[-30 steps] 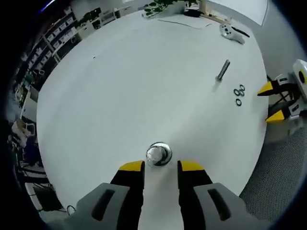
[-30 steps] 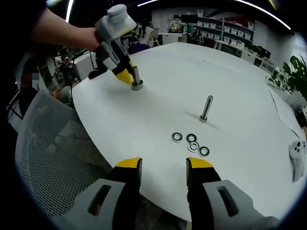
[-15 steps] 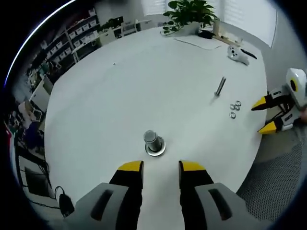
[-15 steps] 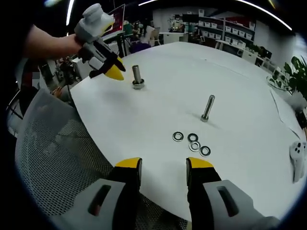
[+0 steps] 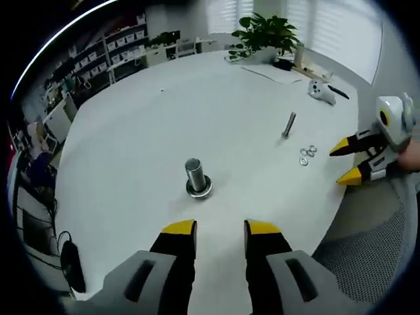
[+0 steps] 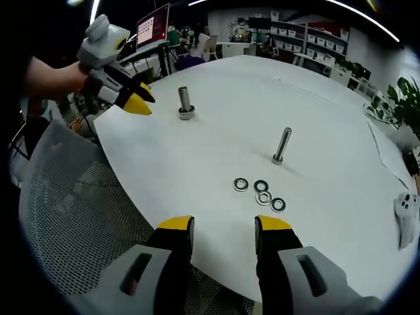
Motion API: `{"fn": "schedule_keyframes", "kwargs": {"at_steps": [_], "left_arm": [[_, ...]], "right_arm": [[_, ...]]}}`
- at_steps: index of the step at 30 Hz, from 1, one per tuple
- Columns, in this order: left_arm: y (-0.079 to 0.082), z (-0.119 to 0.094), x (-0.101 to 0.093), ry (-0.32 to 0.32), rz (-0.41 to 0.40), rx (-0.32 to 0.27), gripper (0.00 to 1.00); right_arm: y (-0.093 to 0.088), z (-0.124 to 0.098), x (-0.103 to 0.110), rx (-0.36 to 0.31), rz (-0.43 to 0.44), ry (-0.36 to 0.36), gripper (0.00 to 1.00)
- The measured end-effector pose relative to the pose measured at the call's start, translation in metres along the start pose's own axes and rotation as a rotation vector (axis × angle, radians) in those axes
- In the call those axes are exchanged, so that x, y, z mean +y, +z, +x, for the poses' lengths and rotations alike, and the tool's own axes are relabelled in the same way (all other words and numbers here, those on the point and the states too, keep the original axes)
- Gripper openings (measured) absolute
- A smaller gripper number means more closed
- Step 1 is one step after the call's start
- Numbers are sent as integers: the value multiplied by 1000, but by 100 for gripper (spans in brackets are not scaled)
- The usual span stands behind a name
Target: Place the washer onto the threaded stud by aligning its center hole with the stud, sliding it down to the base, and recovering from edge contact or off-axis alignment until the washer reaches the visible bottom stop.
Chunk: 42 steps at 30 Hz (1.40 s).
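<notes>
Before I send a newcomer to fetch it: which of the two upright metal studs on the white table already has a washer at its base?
On the round white table, look past the four loose washers and the thin bolt towards the left gripper. The thick stud near the table edge is it: shorter, fatter, with a washer ringing its foot.

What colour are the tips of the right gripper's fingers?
Yellow, on dark fingers; clearest in the right gripper view.

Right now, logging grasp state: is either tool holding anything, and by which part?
Nothing is held. The left tool and right tool both stand open and empty; the four washers lie loose on the table.
</notes>
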<state>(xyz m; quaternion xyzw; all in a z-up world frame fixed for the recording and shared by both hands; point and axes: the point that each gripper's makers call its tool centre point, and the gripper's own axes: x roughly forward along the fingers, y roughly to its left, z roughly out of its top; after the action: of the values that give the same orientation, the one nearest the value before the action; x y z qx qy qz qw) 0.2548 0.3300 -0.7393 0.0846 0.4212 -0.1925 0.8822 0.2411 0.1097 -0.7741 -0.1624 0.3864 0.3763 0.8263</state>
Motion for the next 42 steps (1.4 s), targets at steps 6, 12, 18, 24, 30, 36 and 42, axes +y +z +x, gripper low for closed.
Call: {"fn": "schedule_keyframes", "kwargs": {"at_steps": [6, 12, 18, 24, 30, 36, 42], "left_arm": [[-8, -11, -2, 5, -55, -34, 28], [-21, -18, -8, -20, -72, -47, 28], [-27, -28, -11, -32, -77, -71, 28], [-33, -33, -13, -42, -79, -91, 28], [-40, -40, -14, -62, -69, -132, 29], [-46, -43, -12, -74, -57, -142, 29], [-49, -43, -20, -97, -74, -170, 28]], "right_arm": [[-1, 0, 0, 7, -2, 0, 40], [-4, 0, -1, 19, -9, -6, 40], [-5, 0, -2, 24, -10, -18, 41], [-9, 1, -4, 49, -19, -32, 41], [-12, 1, -6, 67, -17, -49, 41], [-12, 0, -8, 70, -9, -60, 42], [-15, 0, -10, 86, -8, -73, 43]]}}
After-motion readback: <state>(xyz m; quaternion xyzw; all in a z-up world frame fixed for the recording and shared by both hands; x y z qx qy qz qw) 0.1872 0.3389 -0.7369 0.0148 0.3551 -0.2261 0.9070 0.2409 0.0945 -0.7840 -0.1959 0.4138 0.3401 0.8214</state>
